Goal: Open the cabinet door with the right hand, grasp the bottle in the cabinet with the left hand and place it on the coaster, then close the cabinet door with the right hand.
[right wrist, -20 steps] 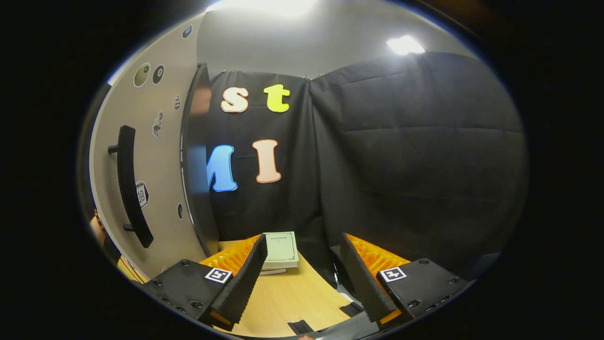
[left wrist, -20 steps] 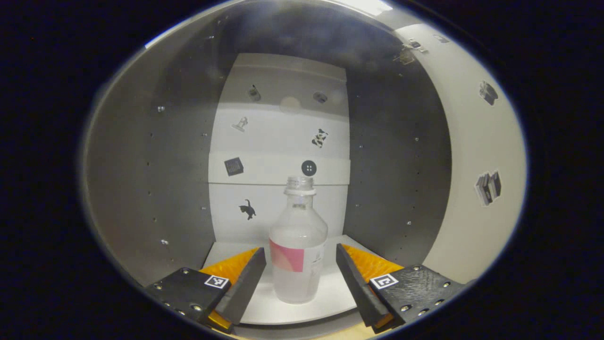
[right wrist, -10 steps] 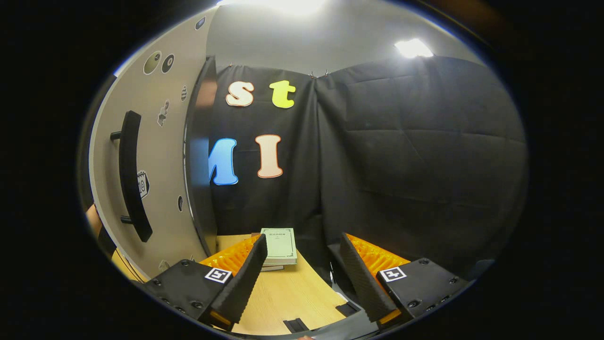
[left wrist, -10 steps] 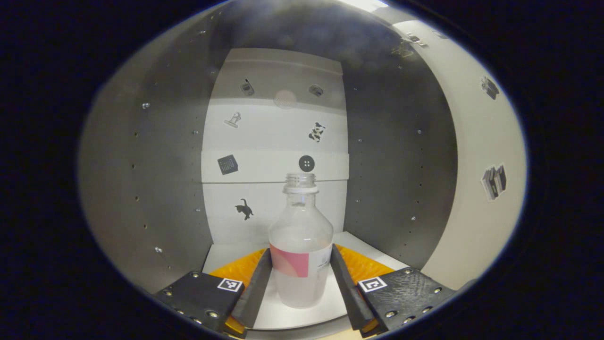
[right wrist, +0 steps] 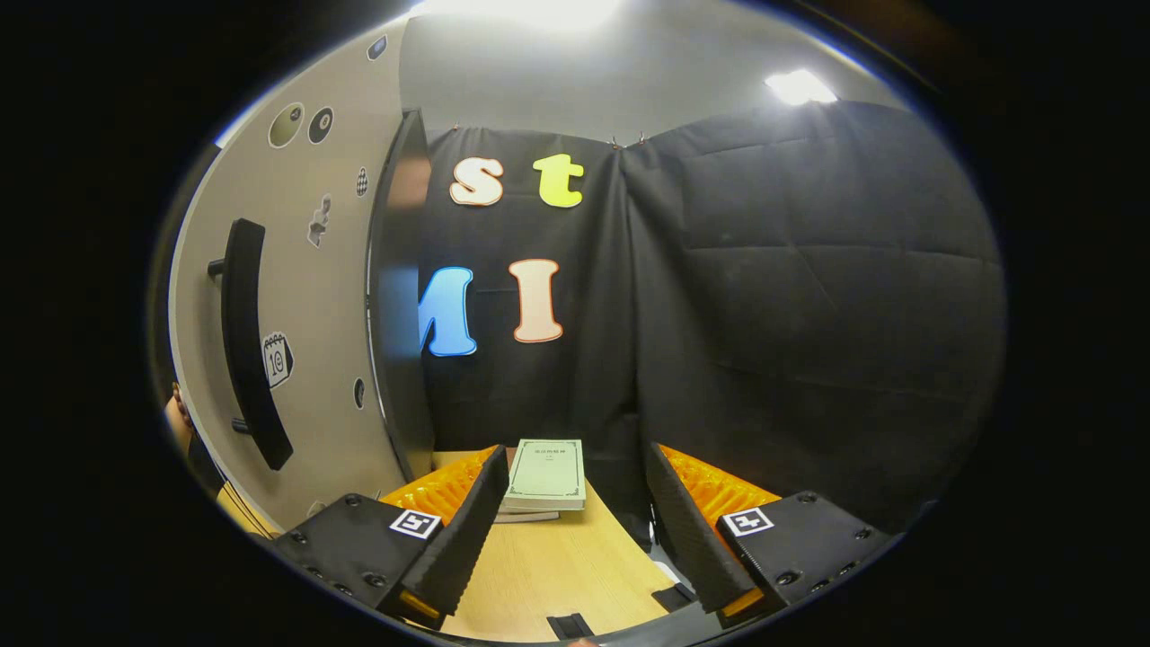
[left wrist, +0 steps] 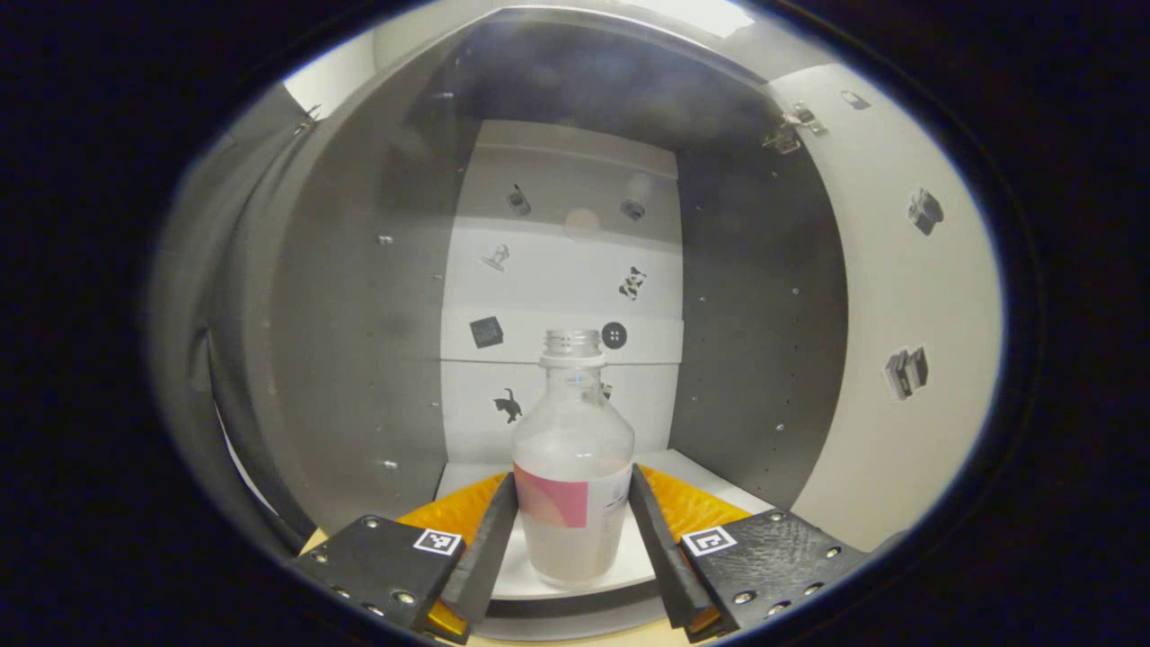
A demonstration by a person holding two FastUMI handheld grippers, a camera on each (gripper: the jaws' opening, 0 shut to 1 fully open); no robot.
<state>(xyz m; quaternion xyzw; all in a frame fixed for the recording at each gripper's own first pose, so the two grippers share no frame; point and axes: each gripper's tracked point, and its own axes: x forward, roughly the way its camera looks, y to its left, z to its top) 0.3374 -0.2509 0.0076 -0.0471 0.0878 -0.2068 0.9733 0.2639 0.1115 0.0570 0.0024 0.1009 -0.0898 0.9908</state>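
Observation:
A clear capless bottle (left wrist: 572,467) with a pink-and-white label stands between the fingers of my left gripper (left wrist: 571,548), which is shut on its lower body. Its base hangs near the front edge of the cabinet's white floor (left wrist: 647,562). The cabinet has dark grey side walls and a white back panel with small stickers. In the left gripper view the open door's (left wrist: 898,341) inner face is on the right. My right gripper (right wrist: 575,539) is open and holds nothing; in the right gripper view it faces the booth wall, with the door's (right wrist: 305,359) outer face and black handle (right wrist: 247,341) to its left.
A greenish book (right wrist: 546,472) lies on the wooden table (right wrist: 548,575) ahead of my right gripper, close to the door's edge. Small black pieces lie on the table near the bottom. A hand's edge (right wrist: 175,422) shows at far left in the right gripper view.
My left gripper shut on the bottle, then drew back with it toward the cabinet's front edge. My right gripper drifted slightly and stayed open.

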